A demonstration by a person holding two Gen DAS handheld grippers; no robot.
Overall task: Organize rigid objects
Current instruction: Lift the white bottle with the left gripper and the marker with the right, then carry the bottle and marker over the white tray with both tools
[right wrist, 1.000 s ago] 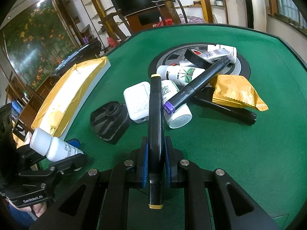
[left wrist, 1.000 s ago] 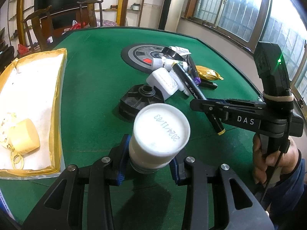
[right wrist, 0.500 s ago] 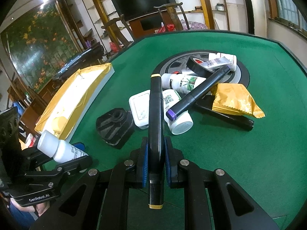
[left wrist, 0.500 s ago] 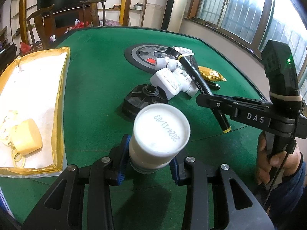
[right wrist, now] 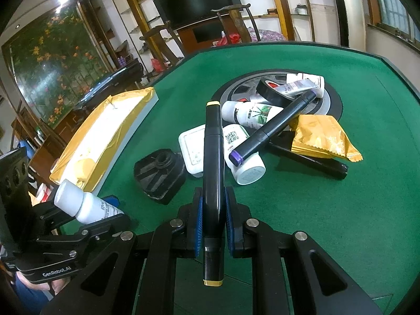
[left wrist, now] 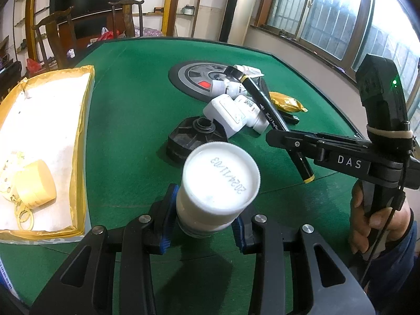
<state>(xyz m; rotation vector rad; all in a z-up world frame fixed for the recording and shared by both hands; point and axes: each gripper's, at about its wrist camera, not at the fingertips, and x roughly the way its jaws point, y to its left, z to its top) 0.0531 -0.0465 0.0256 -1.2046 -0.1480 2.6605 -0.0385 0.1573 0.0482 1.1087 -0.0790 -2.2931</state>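
A tray [left wrist: 84,120] lies at the table's [left wrist: 126,105] left edge with a cup [left wrist: 36,183] in it. Right of it, a heap of bottles [right wrist: 249,113], markers [right wrist: 273,126] and a packet [right wrist: 323,136] lies partly on a disc [left wrist: 189,76], a base [right wrist: 157,173] just before it.

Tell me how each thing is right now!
left gripper: shut on white bottle.
white bottle: capped, held up.
right gripper: shut on yellow-tipped marker.
yellow-tipped marker: capped, held.
purple-tipped marker: lying across the bottles.
gold packet: sealed, lying flat.
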